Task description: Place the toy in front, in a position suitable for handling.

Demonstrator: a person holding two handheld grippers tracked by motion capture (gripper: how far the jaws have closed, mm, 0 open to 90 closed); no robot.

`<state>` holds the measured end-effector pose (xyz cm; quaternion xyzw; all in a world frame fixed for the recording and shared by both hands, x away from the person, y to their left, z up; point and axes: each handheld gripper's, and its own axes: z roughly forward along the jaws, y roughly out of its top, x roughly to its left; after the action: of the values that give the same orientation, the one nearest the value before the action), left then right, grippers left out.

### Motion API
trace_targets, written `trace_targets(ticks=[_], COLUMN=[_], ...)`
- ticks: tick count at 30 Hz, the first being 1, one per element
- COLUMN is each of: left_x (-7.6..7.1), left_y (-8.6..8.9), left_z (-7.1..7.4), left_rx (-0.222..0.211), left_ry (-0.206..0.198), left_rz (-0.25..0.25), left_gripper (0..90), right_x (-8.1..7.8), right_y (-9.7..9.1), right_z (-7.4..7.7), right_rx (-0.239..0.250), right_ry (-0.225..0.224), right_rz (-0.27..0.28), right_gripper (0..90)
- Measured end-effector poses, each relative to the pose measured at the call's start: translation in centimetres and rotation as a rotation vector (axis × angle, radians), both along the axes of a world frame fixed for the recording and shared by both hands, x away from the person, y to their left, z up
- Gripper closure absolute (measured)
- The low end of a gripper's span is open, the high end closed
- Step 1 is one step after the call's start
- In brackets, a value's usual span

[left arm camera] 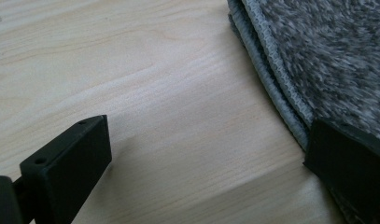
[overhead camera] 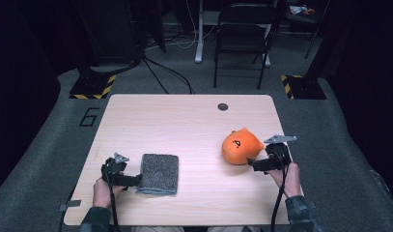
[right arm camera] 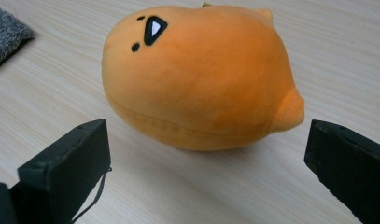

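A folded grey towel (overhead camera: 159,173) lies on the wooden table (overhead camera: 184,125) at the front left. My left gripper (overhead camera: 134,181) is open at the towel's left edge; in the left gripper view one jaw rests over the towel (left arm camera: 327,60) and the other over bare wood. An orange plush toy (overhead camera: 241,146) with a small black face lies at the right. My right gripper (overhead camera: 252,164) is open just in front of the plush toy (right arm camera: 201,74), its jaws spread wide on either side without touching it.
A round dark hole (overhead camera: 223,107) marks the table's far edge. A black folding chair (overhead camera: 242,38) and stand bases with yellow-black tape (overhead camera: 92,87) are on the floor beyond the table. The number 6 (overhead camera: 89,117) is marked on the floor at left.
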<state>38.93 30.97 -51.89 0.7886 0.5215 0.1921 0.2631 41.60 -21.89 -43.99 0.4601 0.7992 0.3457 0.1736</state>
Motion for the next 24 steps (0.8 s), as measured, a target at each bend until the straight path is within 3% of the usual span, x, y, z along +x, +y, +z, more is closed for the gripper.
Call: trace_targets(ticks=[15, 20, 22, 24], left_x=[0.1, 0.1, 0.2, 0.1], left_y=[-0.1, -0.1, -0.1, -0.1], left_z=[0.0, 0.0, 0.0, 0.0], left_rx=[0.0, 0.006, 0.005, 0.005], left_ry=[0.002, 0.005, 0.004, 0.005], left_rz=[-0.007, -0.01, -0.016, -0.018], left_gripper=[0.1, 0.2, 0.3, 0.5], right_x=[2.6, 3.4, 3.7, 3.9], right_y=[1.1, 1.3, 1.5, 1.5], right_z=[0.2, -0.2, -0.7, -0.9], right_rx=[0.01, 0.006, 0.007, 0.003], right_ry=[0.033, 0.048, 0.083, 0.085], right_rz=[0.008, 0.013, 0.01, 0.016], right_gripper=[1.5, 6.9, 12.6, 13.2])
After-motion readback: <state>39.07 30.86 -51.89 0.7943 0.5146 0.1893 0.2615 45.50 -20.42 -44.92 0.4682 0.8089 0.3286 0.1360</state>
